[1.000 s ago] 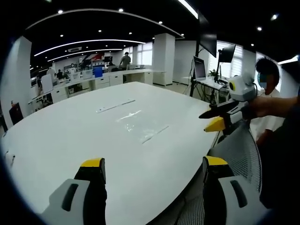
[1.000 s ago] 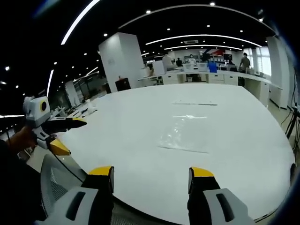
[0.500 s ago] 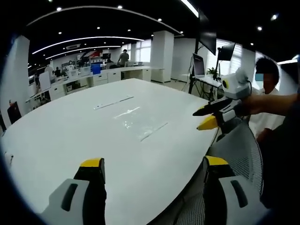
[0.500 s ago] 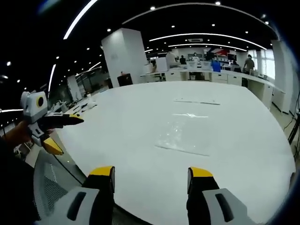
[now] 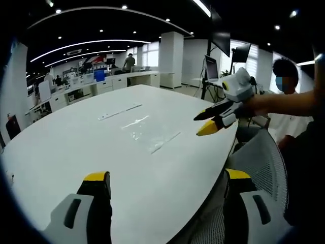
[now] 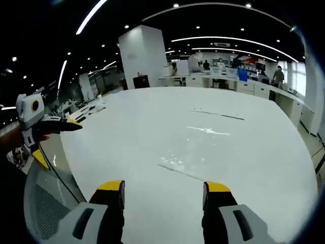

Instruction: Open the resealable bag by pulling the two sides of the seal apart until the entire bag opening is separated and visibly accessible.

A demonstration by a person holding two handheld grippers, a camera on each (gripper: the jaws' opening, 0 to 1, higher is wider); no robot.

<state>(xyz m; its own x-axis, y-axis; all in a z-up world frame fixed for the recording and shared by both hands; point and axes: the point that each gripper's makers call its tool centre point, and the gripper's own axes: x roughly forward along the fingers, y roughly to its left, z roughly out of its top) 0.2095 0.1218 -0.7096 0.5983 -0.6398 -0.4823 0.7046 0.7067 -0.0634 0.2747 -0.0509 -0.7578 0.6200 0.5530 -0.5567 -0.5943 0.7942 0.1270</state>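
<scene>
bag: clear resealable bag (image 5: 151, 135) flat on the white counter (image 5: 61, 147), mid-surface, seal strip on the near edge; seen again from the right side (image 6: 195, 152); untouched, seal looks closed
right claw (image 6: 163, 190): jaws apart, empty; advanced over the counter edge since a second ago, bag now just ahead of the tips; from the left side (image 5: 209, 121) it reaches out over the counter, near the bag
left claw (image 5: 167, 180): jaws apart, empty; barely moved, at the counter edge, well apart from the bag; visible from the right side (image 6: 46, 133)
strip: thin white strip (image 5: 119, 111) beyond the bag, not involved
meaning: approach phase only; no grip yet; right side leading, left needs to close in before any pulling
</scene>
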